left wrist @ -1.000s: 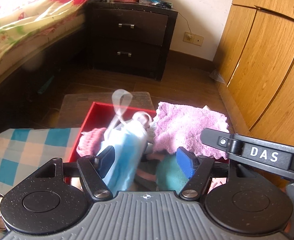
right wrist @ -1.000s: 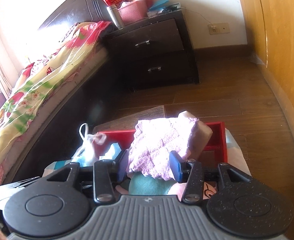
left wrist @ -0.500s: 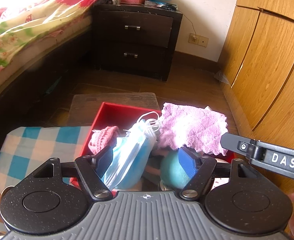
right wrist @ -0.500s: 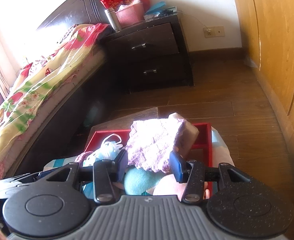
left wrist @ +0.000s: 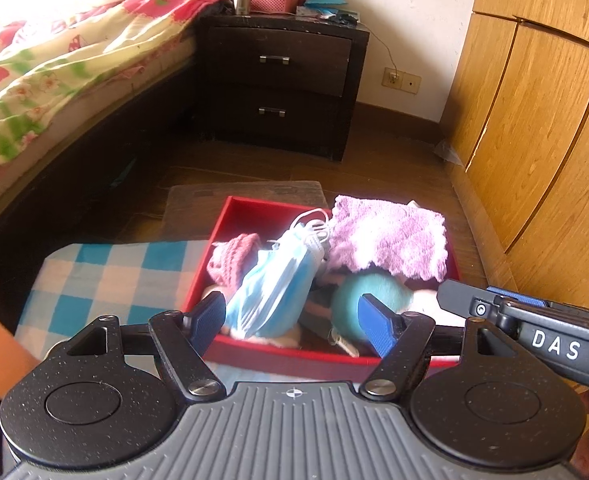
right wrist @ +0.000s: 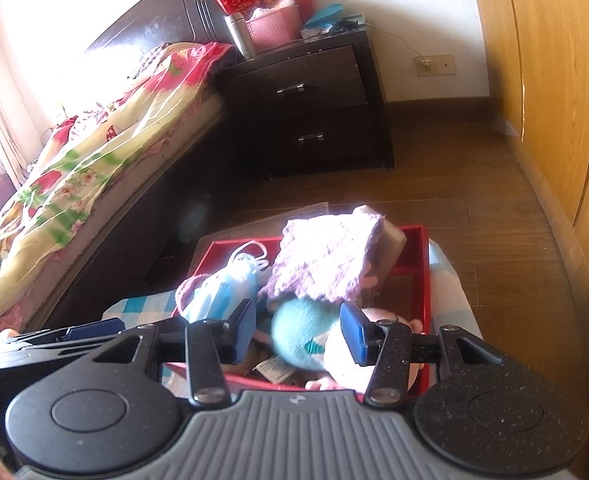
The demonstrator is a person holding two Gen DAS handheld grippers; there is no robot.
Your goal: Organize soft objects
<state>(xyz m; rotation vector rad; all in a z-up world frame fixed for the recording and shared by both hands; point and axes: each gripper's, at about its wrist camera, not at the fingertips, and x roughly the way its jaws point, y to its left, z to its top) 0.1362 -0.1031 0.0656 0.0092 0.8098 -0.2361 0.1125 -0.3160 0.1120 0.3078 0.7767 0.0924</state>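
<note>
A red box (left wrist: 238, 208) stands on a blue checked cloth (left wrist: 106, 276). In it lie blue face masks (left wrist: 274, 276), a lilac knit cloth (left wrist: 386, 236), a pink knit piece (left wrist: 234, 256) and a teal plush toy (left wrist: 358, 296). My left gripper (left wrist: 290, 320) is open and empty, above the box's near edge. My right gripper (right wrist: 298, 332) is open and empty over the plush toy (right wrist: 298, 332), with the lilac cloth (right wrist: 322, 260) and the masks (right wrist: 222, 292) just beyond it. The right gripper's side shows at the right of the left wrist view.
A bed with a floral cover (left wrist: 54, 72) runs along the left. A dark nightstand (left wrist: 282, 84) stands at the back. Wooden wardrobe doors (left wrist: 542, 120) line the right. A low wooden board (left wrist: 246, 196) lies behind the box on the wood floor.
My left gripper let go of the face masks, which now lie in the box. My right gripper released the lilac cloth onto the pile. Both grippers have drawn back and up.
</note>
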